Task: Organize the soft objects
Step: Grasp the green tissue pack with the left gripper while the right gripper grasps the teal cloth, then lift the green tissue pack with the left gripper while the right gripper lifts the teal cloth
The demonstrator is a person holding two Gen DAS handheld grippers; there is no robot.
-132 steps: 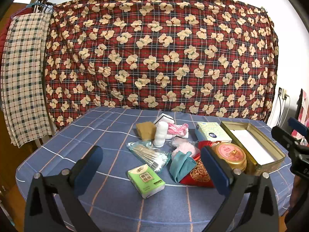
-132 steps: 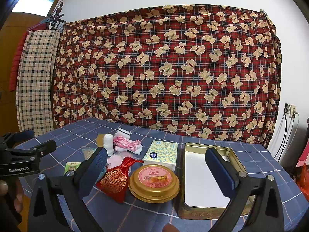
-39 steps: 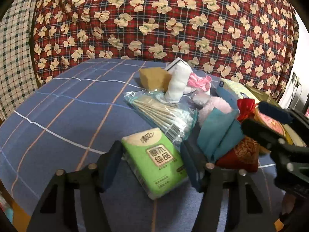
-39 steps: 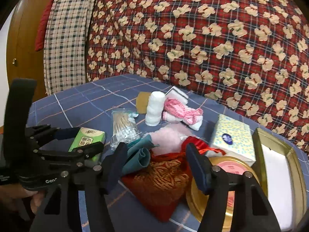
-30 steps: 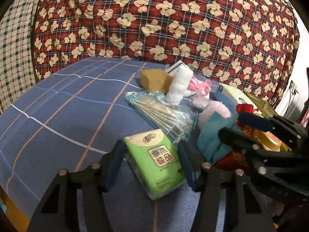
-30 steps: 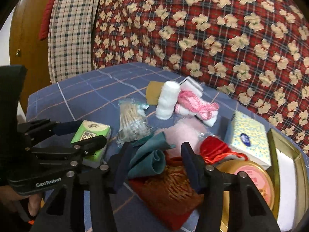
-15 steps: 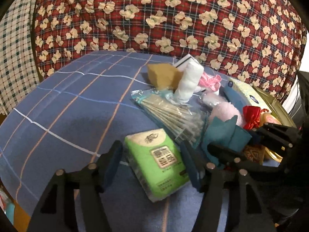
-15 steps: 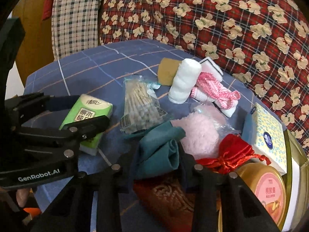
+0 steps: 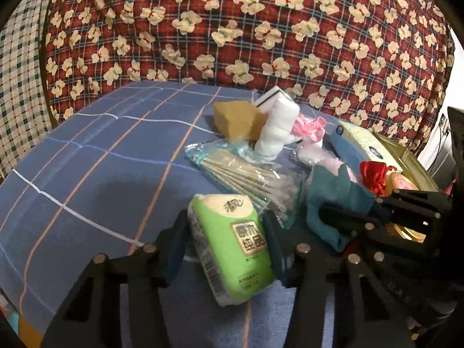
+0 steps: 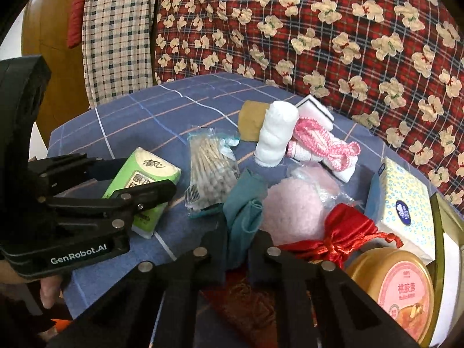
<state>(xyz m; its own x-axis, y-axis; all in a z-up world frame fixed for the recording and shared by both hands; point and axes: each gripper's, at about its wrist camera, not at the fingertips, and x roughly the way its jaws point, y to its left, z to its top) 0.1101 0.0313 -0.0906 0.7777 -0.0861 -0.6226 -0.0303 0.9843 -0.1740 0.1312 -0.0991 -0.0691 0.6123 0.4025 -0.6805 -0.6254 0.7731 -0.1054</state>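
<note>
Right wrist, tongs [image 10: 236, 249] now pinching teal cloth [image 10: 245, 214]

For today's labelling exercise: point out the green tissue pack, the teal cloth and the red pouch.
green tissue pack [image 9: 232, 249]: left wrist view, on its printed front face.
teal cloth [image 10: 246, 211]: right wrist view, on its folded middle.
red pouch [image 10: 348, 226]: right wrist view, on its gathered neck.

The left hand-held gripper [image 9: 226, 232] clamps a green tissue pack [image 9: 232, 246] near the surface's [image 9: 87, 159] front edge.
</note>
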